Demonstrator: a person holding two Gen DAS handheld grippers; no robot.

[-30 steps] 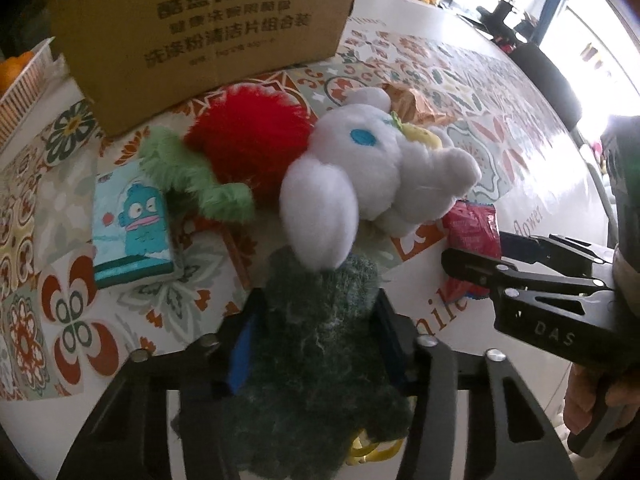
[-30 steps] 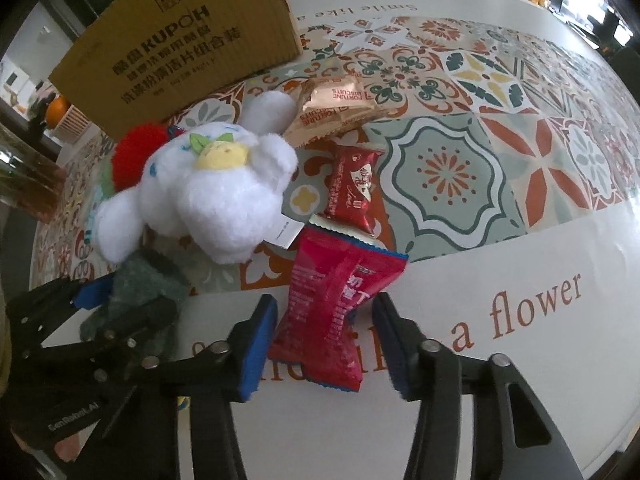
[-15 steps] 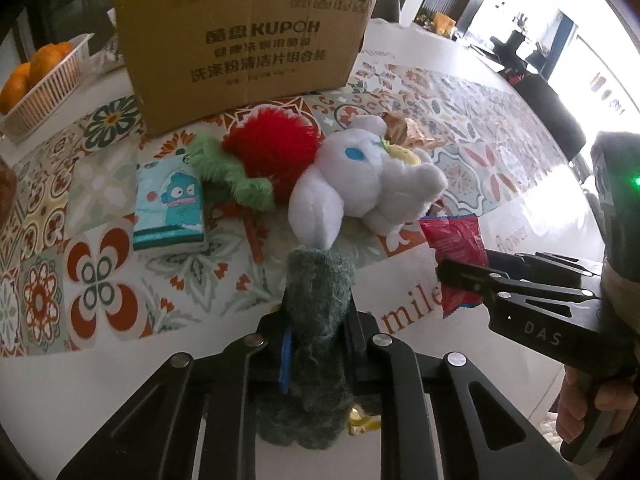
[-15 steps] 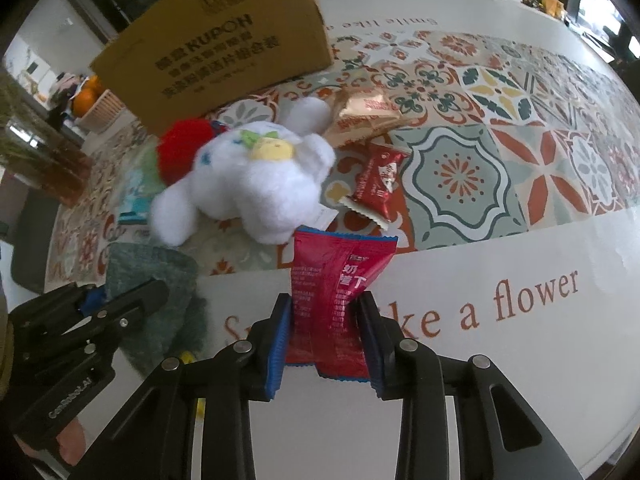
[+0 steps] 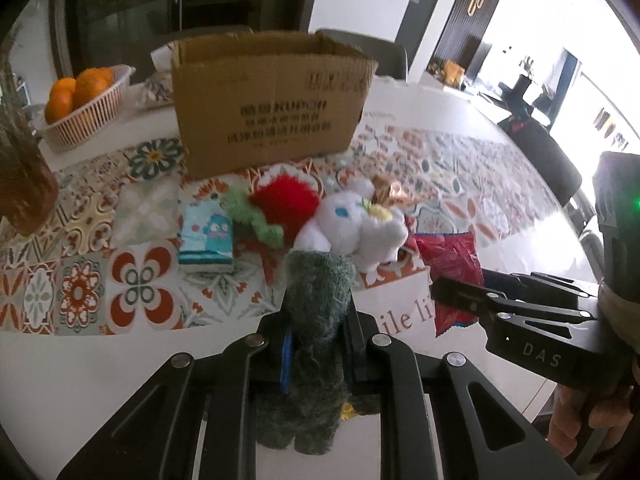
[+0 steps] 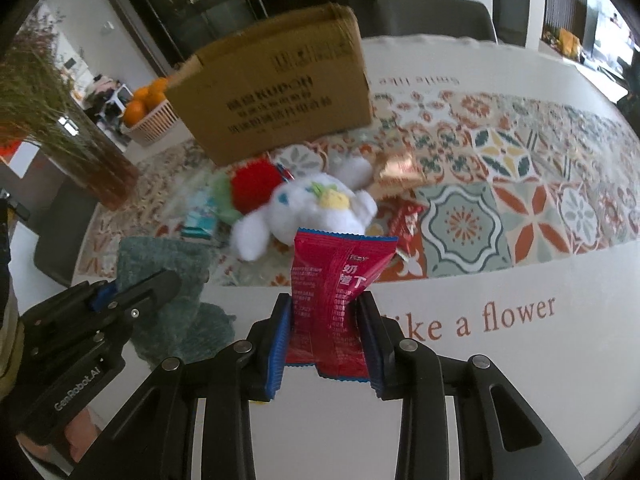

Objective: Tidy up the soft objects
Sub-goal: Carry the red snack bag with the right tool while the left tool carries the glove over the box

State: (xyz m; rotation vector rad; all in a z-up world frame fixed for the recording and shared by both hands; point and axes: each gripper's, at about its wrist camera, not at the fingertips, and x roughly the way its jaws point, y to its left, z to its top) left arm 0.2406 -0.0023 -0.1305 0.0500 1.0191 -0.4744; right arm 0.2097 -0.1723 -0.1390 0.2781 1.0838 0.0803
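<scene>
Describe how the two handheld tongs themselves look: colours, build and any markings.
Both tongs are matte black metal with slotted, cut-out arms and silver pivot screws. The left tongs carry blue pads on the inner finger faces, and their body reads "GenRobot.AI" in white in the right wrist view. The right tongs also have blue ribbed pads; their side is marked "DAS", with a green light glowing on the housing behind.

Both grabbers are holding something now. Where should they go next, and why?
Probably carry both forward over the open brown cardboard box. The left gripper is shut on the fuzzy dark green cloth, and the right gripper is shut on the crinkly red snack packet. Both look lifted off the patterned tablecloth, and the box stands just behind the pile.
</scene>
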